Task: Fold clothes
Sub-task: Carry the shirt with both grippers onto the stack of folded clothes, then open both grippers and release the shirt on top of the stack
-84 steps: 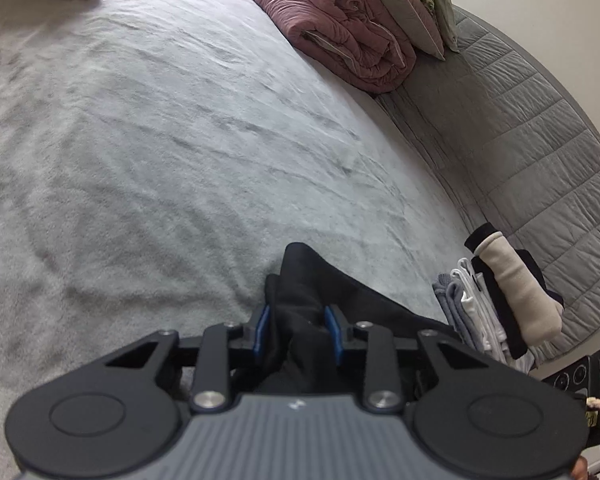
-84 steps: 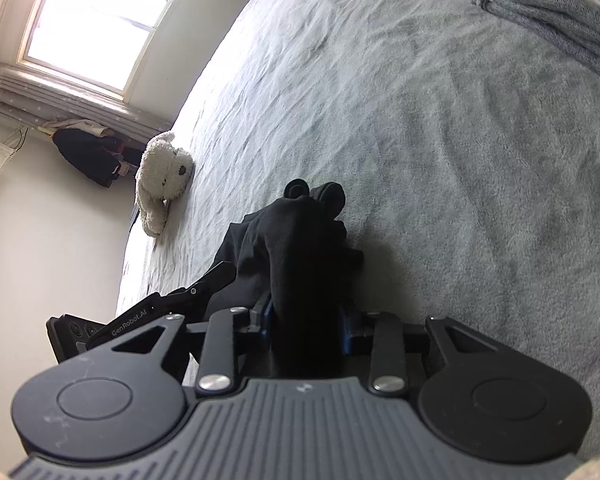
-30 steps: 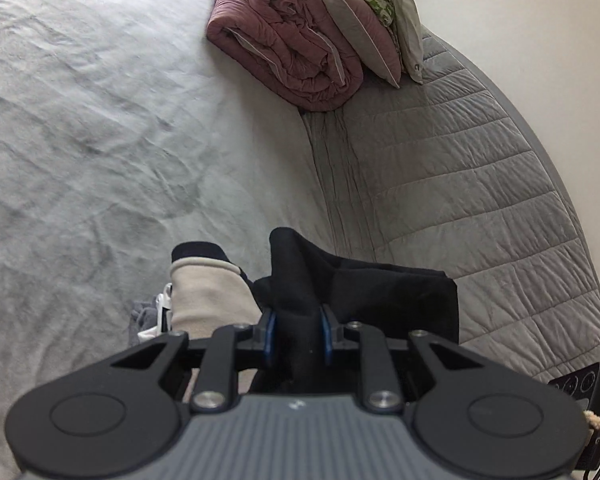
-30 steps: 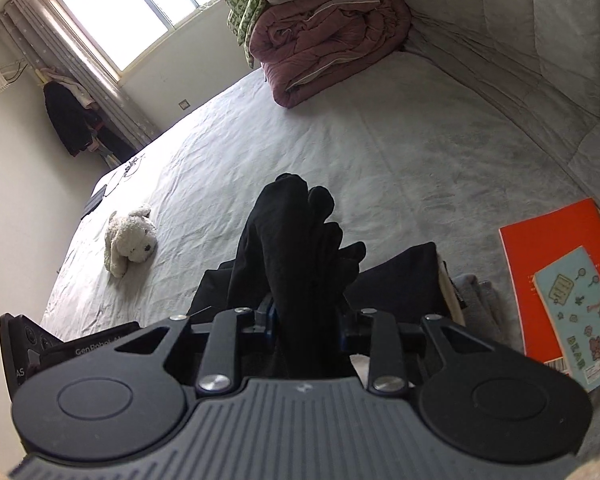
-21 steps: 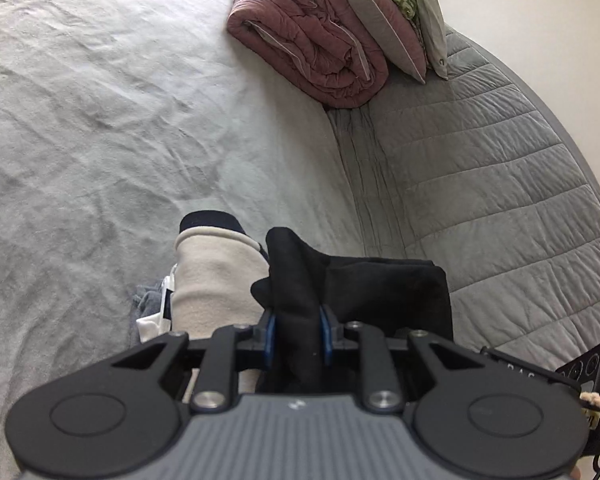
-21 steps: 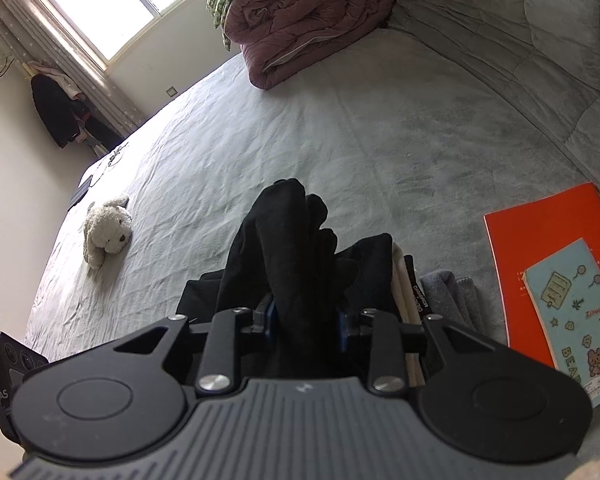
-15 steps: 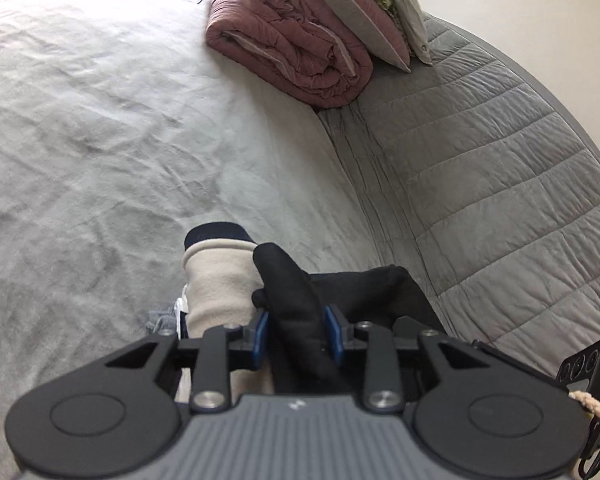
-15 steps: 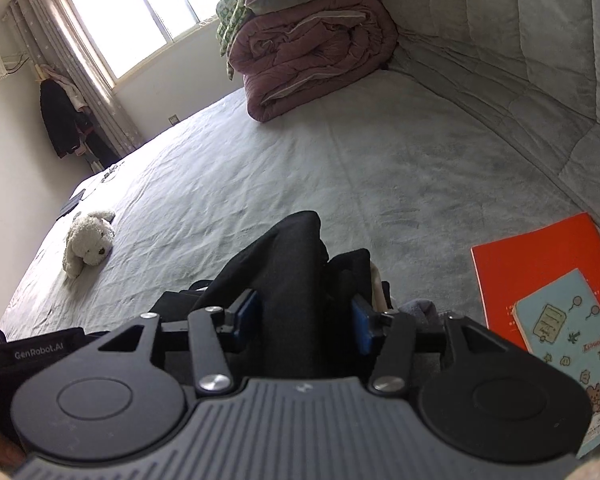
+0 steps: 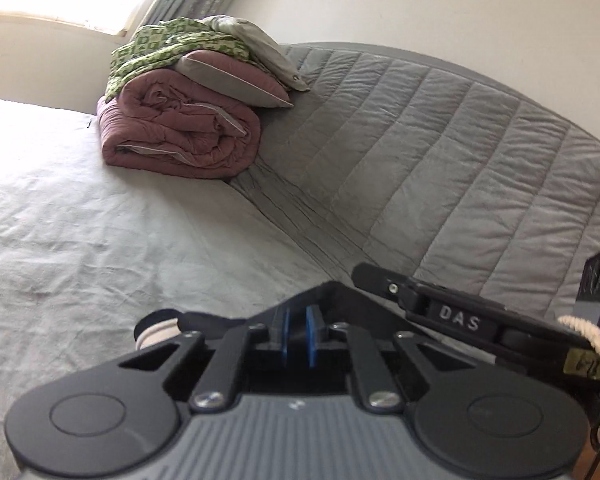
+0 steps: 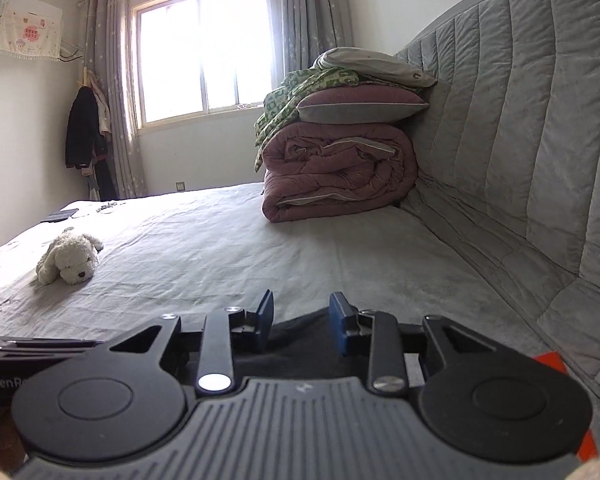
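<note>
Black garment (image 10: pixel 300 344) lies under both closing tongs: left tongs (image 9: pixel 299 336) nearly shut, right tongs (image 10: pixel 300 322) apart, gripping nothing.

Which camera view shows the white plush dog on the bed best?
The right wrist view shows it best: the plush dog lies whole and unobstructed on the grey bed sheet, at the left, well lit from the window. The left wrist view does not show the dog at all; its frame covers the folded bedding and the headboard side.
</note>
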Demonstrator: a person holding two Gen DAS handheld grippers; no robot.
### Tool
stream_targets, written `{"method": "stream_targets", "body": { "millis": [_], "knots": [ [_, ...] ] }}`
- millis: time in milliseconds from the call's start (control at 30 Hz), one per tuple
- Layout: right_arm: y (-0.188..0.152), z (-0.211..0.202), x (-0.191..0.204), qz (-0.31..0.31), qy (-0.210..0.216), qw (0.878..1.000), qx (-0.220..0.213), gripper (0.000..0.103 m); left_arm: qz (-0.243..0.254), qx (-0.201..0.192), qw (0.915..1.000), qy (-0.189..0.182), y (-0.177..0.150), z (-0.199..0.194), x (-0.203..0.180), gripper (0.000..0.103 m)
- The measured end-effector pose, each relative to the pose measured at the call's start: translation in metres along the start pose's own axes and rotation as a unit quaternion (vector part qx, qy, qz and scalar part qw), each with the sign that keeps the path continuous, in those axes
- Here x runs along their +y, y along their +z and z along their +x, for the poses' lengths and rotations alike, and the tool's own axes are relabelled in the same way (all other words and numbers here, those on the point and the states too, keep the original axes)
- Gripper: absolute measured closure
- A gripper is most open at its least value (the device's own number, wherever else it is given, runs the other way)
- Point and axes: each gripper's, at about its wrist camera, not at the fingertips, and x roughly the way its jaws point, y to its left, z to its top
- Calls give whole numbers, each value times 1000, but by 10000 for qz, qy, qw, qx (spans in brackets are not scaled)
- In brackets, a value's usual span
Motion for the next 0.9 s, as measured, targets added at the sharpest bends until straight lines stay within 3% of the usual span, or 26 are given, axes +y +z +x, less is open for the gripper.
{"method": "stream_targets", "body": {
  "millis": [100,233,400,600,633,667,733,900],
  "knots": [
    [-29,12,2,-266,-286,9991,176,83,446,-18,9990,-50,-23,1,1,93],
    [-50,14,4,-314,-484,9983,-22,83,1064,-148,9942,-32,-40,0,-4,93],
    [-46,6,10,-350,-549,9977,-195,81,1171,-216,9929,43,-27,-3,-5,91],
    [-40,-4,10,-403,-472,9980,-98,76,751,-196,9961,418,-10,6,17,93],
    [-37,-6,11,-412,-451,9981,-64,72,723,-190,9954,591,-6,6,19,91],
    [-34,-10,12,-416,-460,9981,-33,65,669,-186,9947,761,-3,5,20,81],
    [-28,-20,14,-390,-504,9980,-4,55,371,-72,9957,848,8,0,27,73],
    [-15,-46,16,-220,-685,9971,264,47,67,379,9935,1072,23,-16,28,59]
  ]
}}
